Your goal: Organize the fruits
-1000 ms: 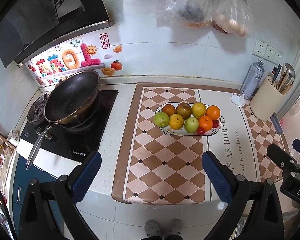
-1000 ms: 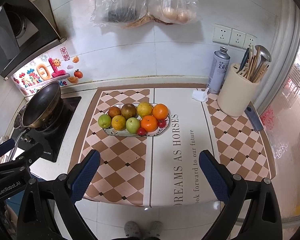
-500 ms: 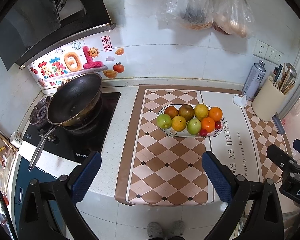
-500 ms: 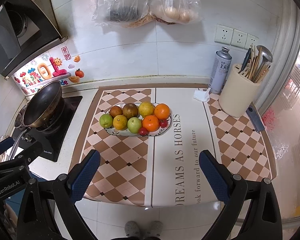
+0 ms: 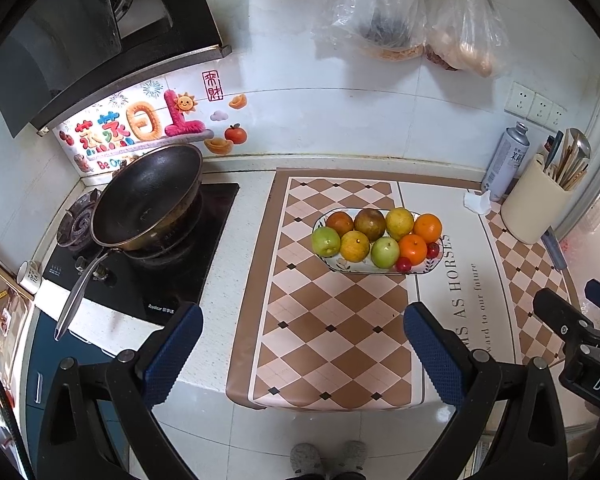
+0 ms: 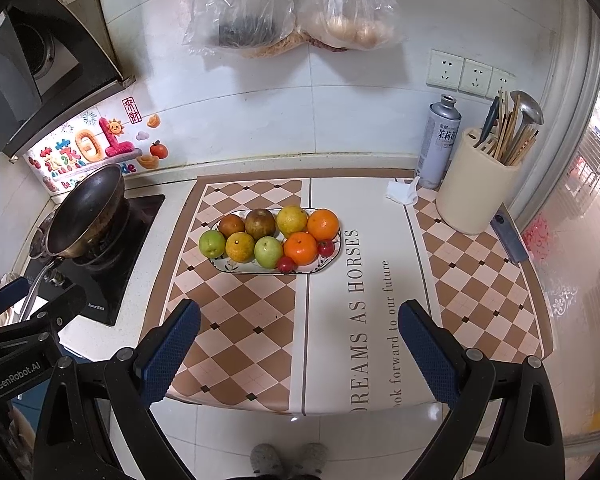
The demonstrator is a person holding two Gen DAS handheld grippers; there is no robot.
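Right gripper (image 6: 299, 354) well short of fruit plate (image 6: 320, 268)

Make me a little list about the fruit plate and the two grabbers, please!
plate: oval plate on the checked mat
fruit: green fruit, two bright oranges, brownish and yellow ones, small red ones
left gripper: open, empty, short of the plate
right gripper: open, empty, short of the plate
nearby: pan on stove, utensil holder

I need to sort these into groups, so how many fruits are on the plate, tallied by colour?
Green: 2
Bright orange: 2
Yellow to yellow-orange: 2
Brownish: 2
Small red: 2
Total: 10, all on the plate; both grippers open and empty.
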